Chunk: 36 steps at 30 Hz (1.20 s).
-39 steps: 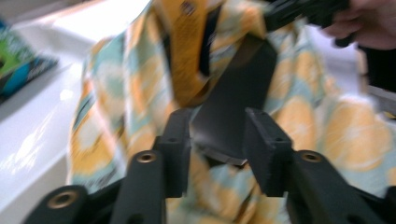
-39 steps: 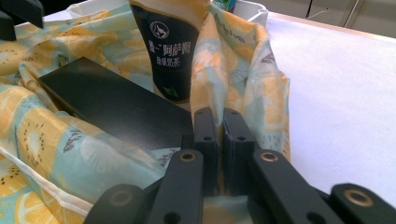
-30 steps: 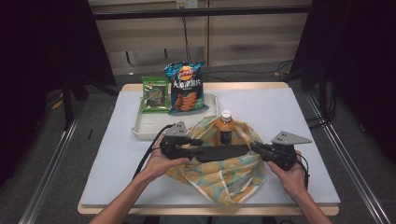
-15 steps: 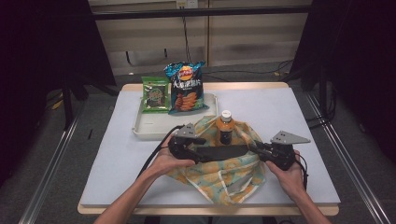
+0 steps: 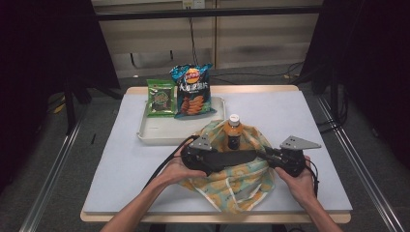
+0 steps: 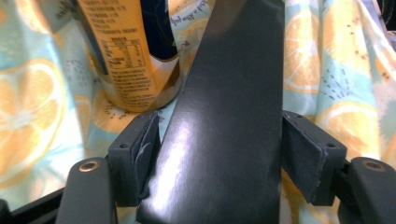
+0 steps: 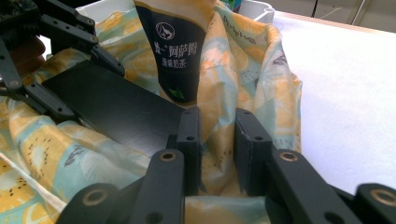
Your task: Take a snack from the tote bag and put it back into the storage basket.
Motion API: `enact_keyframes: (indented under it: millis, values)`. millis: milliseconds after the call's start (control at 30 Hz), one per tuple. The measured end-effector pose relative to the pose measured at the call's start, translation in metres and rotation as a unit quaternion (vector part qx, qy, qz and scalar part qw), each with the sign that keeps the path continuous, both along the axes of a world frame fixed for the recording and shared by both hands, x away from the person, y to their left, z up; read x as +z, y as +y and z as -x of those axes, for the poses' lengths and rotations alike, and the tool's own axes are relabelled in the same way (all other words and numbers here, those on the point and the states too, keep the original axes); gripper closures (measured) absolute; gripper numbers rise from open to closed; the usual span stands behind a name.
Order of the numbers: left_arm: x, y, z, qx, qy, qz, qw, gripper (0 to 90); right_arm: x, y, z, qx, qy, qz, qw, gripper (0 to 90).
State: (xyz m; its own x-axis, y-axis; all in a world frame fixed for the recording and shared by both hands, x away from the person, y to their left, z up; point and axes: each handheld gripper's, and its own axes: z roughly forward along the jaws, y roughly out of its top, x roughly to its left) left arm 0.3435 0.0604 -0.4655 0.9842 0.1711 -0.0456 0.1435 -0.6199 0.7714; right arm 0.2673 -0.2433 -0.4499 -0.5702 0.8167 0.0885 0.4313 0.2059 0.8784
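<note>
Black flat box (image 5: 235, 158) lies level across the fruit-print cloth bag (image 5: 237, 180) on the desk (image 5: 121, 164), between my two hands. My left gripper (image 5: 218, 161) and right gripper (image 5: 265, 153) point inward at each other. A tea bottle (image 5: 234, 131) stands just behind. Left jaws, which have just been opening, bracket the box, pads off it; right jaws pinch a bag fold.
</note>
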Motion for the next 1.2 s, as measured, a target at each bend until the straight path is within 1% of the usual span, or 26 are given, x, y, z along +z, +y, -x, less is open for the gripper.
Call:
enact_keyframes:
  millis: [33, 133, 267, 300, 367, 400, 433, 467, 500, 600, 633, 667, 700, 733, 767, 800, 867, 900, 933, 1000, 1033, 1067, 1100, 1167, 1200]
  values:
    - [-0.001, 0.000, 0.000, -0.002, -0.004, -0.002, 1.0000, 33.1, 0.000, 0.000, 0.000, -0.001, 0.000, 0.000, 1.0000, 72.7]
    - [-0.003, 0.000, 0.000, 0.000, 0.001, 0.002, 1.0000, 33.2, 0.000, 0.001, 0.000, 0.001, -0.001, -0.001, 1.0000, 69.7]
    - [-0.006, -0.002, 0.001, -0.005, -0.013, -0.008, 0.9999, 33.5, -0.001, 0.002, 0.000, 0.001, 0.002, -0.001, 1.0000, 64.4]
    - [-0.005, -0.002, 0.002, -0.007, -0.013, -0.015, 0.9998, 34.4, -0.001, 0.002, -0.001, 0.003, 0.001, 0.001, 1.0000, 63.1]
    - [-0.003, -0.002, 0.003, -0.012, -0.012, -0.015, 0.9997, 39.6, 0.000, 0.002, -0.001, 0.000, 0.002, -0.001, 1.0000, 59.7]
    - [-0.002, -0.002, 0.004, -0.013, -0.013, -0.019, 0.9997, 42.0, -0.001, 0.002, -0.001, -0.001, 0.004, 0.000, 1.0000, 58.7]
    - [0.000, -0.002, 0.004, -0.017, -0.007, -0.021, 0.9996, 42.6, -0.001, 0.002, -0.001, -0.003, 0.005, -0.001, 1.0000, 58.7]
    - [0.001, -0.002, 0.004, -0.021, -0.010, -0.025, 0.9994, 43.1, -0.001, 0.002, -0.002, -0.001, 0.007, -0.001, 1.0000, 58.8]
    - [0.003, -0.002, 0.005, -0.019, -0.010, -0.030, 0.9993, 43.2, -0.001, 0.002, -0.003, -0.001, 0.009, -0.003, 1.0000, 59.4]
    - [0.008, -0.003, 0.006, -0.021, -0.009, -0.026, 0.9994, 43.3, -0.001, 0.001, -0.003, -0.003, 0.010, -0.005, 0.9999, 63.9]
    - [0.010, -0.002, 0.007, -0.020, -0.009, -0.023, 0.9995, 43.4, 0.000, 0.000, -0.002, -0.005, 0.011, -0.007, 0.9999, 67.5]
    - [0.012, -0.002, 0.007, -0.021, -0.010, -0.025, 0.9994, 43.4, 0.001, -0.001, -0.002, -0.006, 0.008, -0.008, 0.9999, 71.4]
    - [0.014, 0.000, 0.008, -0.020, -0.008, -0.020, 0.9996, 43.4, 0.001, -0.002, -0.001, -0.006, 0.006, -0.009, 0.9999, 75.3]
    - [0.016, 0.001, 0.008, -0.019, -0.006, -0.015, 0.9997, 43.4, 0.002, -0.003, -0.001, -0.003, 0.004, -0.012, 0.9999, 77.8]
    - [0.018, 0.003, 0.009, -0.021, -0.008, -0.018, 0.9996, 43.4, 0.003, -0.004, 0.000, -0.002, 0.001, -0.010, 0.9999, 81.3]
    - [0.019, 0.004, 0.009, -0.020, -0.007, -0.016, 0.9996, 43.4, 0.004, -0.004, 0.001, -0.001, -0.002, -0.013, 0.9999, 83.6]
    - [0.023, 0.007, 0.011, -0.019, -0.008, -0.015, 0.9997, 43.4, 0.005, -0.006, 0.003, -0.002, -0.005, -0.014, 0.9999, 86.0]
    - [0.025, 0.009, 0.013, -0.018, -0.011, -0.012, 0.9997, 43.5, 0.006, -0.007, 0.003, -0.001, -0.006, -0.016, 0.9999, 86.8]
    - [0.027, 0.011, 0.013, -0.018, -0.012, -0.013, 0.9997, 43.4, 0.007, -0.008, 0.004, -0.006, -0.007, -0.015, 0.9998, 87.2]
    - [0.030, 0.016, 0.014, -0.019, -0.010, -0.008, 0.9997, 43.5, 0.007, -0.010, 0.005, -0.007, -0.008, -0.018, 0.9998, 87.7]
    - [0.031, 0.019, 0.014, -0.017, -0.012, -0.011, 0.9997, 43.4, 0.008, -0.011, 0.006, -0.010, -0.008, -0.019, 0.9997, 87.9]
    - [0.031, 0.021, 0.014, -0.016, -0.009, -0.002, 0.9998, 43.4, 0.008, -0.012, 0.006, -0.012, -0.009, -0.020, 0.9997, 88.0]
    - [0.032, 0.023, 0.013, -0.015, -0.009, -0.002, 0.9998, 43.5, 0.008, -0.012, 0.007, -0.014, -0.008, -0.021, 0.9997, 88.2]
    - [0.035, 0.029, 0.012, -0.016, -0.004, 0.011, 0.9998, 43.4, 0.009, -0.014, 0.008, -0.014, -0.011, -0.019, 0.9997, 88.7]
    - [0.036, 0.032, 0.012, -0.016, 0.000, 0.021, 0.9996, 43.5, 0.009, -0.015, 0.010, -0.014, -0.010, -0.021, 0.9996, 88.7]
